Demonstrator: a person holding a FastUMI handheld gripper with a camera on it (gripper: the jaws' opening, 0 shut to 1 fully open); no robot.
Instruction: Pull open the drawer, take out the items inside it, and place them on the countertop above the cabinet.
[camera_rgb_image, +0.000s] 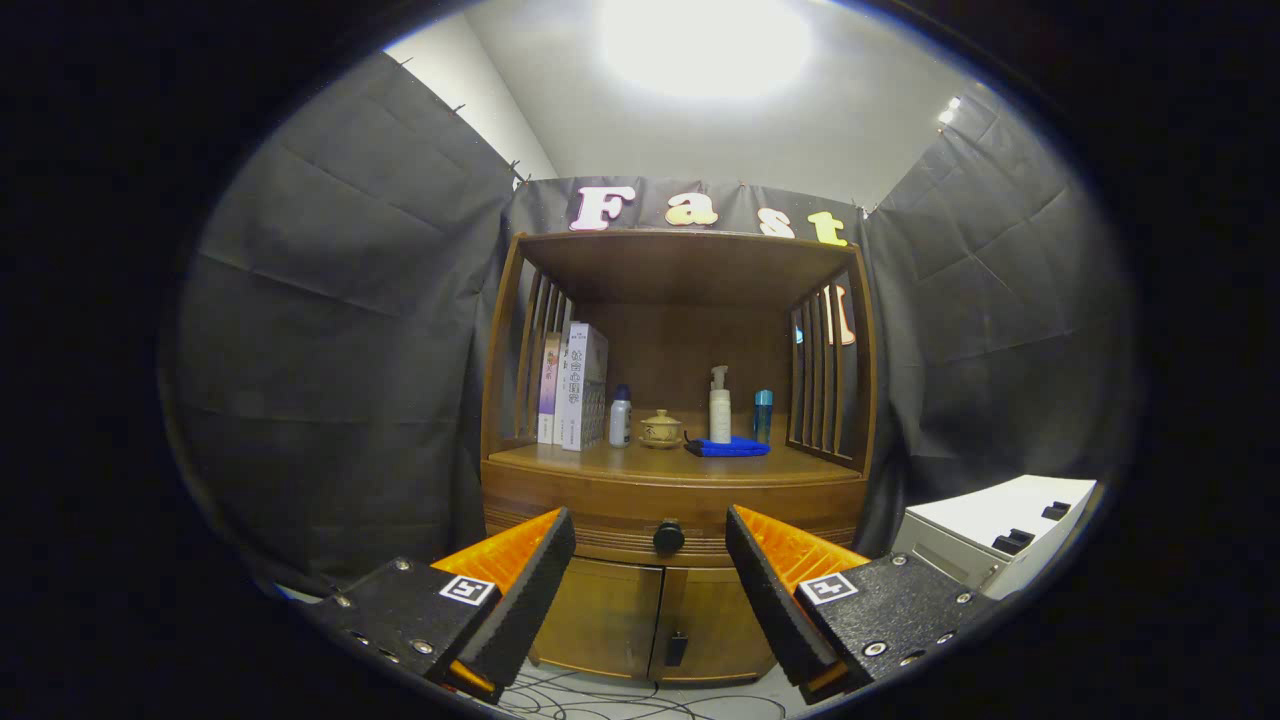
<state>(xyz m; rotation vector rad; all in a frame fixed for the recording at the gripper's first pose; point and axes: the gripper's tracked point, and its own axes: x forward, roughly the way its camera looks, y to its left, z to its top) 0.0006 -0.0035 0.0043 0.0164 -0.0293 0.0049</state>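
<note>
Claw (650, 560) spread wide and empty, lined up on the drawer knob (668, 537) just ahead between its fingers; the drawer (600, 505) sits closed beneath the tabletop (800, 466), contents hidden.

The wooden cabinet (672, 490) is a warm mid-brown, and its drawer knob (668, 537) is black. On the countertop (690, 463), the books (575, 386) have white and pale purple spines. Beside them stands a white bottle (620, 417) with a dark blue cap, then a tan lidded teacup (660, 429), a white pump bottle (719, 404), a bright blue folded cloth (728, 447) and a light blue bottle (763, 415). The gripper (650, 555) carries black-and-white square markers.
</note>
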